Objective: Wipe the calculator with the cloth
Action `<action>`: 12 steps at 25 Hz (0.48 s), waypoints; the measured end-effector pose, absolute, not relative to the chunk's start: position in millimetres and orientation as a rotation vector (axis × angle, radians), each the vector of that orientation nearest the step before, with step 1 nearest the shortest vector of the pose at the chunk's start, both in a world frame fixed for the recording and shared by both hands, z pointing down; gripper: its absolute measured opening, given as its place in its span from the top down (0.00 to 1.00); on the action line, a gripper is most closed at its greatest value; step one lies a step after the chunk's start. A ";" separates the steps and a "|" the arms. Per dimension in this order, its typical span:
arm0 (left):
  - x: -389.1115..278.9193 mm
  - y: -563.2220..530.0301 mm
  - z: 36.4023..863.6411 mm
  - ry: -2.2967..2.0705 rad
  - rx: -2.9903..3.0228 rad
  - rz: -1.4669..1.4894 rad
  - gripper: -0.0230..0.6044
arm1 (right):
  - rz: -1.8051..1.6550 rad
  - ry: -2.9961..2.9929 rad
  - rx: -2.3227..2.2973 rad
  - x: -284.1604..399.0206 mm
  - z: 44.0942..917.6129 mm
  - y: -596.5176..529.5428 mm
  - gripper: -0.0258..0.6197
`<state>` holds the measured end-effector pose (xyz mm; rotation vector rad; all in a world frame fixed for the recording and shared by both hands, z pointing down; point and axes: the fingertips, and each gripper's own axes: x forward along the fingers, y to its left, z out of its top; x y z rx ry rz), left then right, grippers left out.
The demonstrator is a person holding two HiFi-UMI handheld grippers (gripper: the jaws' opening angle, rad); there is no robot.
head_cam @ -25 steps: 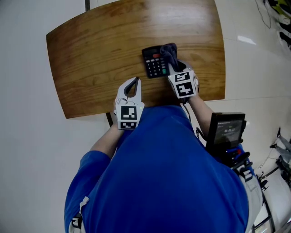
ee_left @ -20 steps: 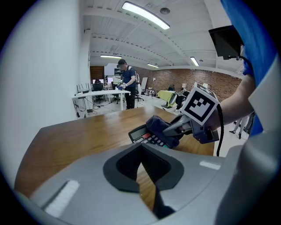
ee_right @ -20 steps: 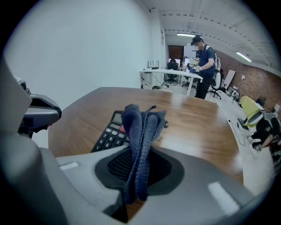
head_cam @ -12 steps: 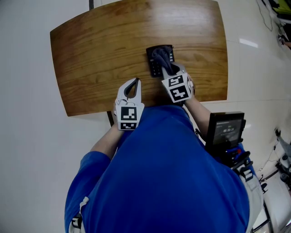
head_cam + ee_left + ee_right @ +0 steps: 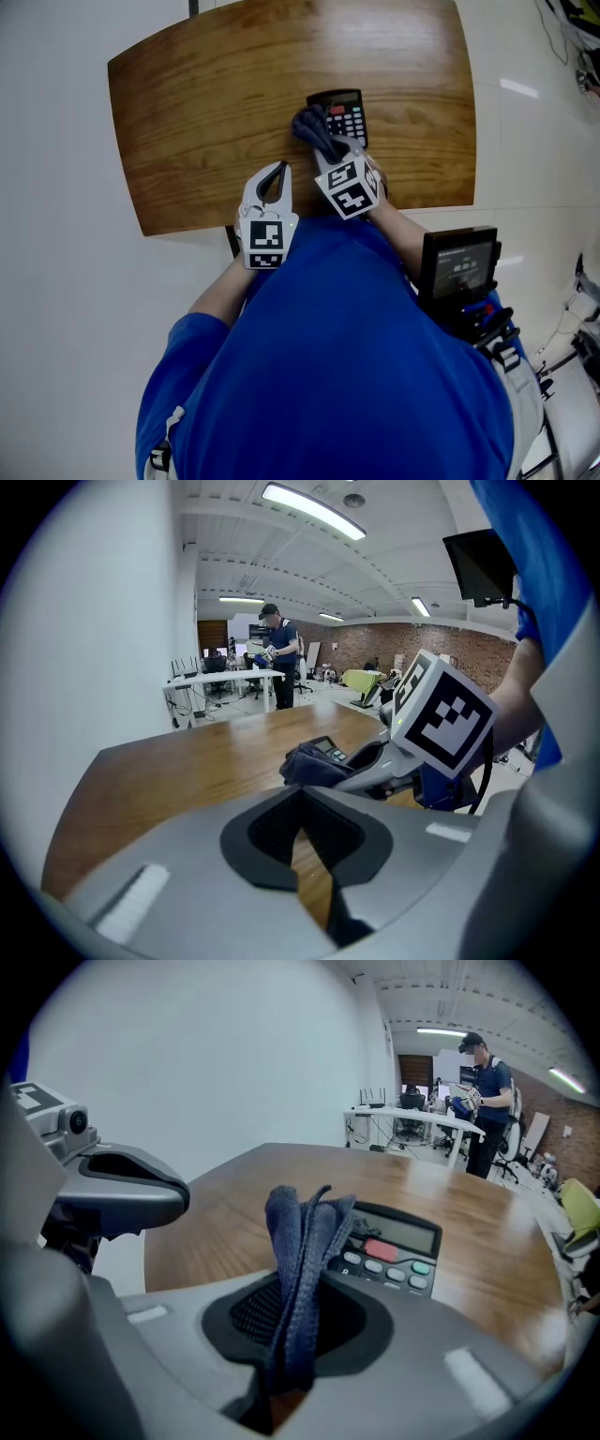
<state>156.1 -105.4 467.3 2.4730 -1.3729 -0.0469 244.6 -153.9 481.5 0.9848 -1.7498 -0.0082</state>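
Pinching the dark cloth (image 5: 309, 127) in the right gripper (image 5: 323, 150), bunched at the calculator's (image 5: 345, 111) left edge on the surface (image 5: 187, 112). Probably soft, limp, light: best gripped by gathered folds. Holding the left gripper (image 5: 276, 169) closed, empty, well short of the calculator.

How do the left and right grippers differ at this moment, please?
The right gripper is shut on the dark blue cloth; the left gripper is shut on nothing. The right gripper holds the cloth at the calculator's left edge; the left gripper sits over the table's near edge, apart from the calculator. Both carry a marker cube.
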 end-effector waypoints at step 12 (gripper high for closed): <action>177.1 -117.0 463.7 -1.316 2.528 -0.072 0.95 | 0.037 -1.689 1.167 306.5 461.0 -171.5 0.85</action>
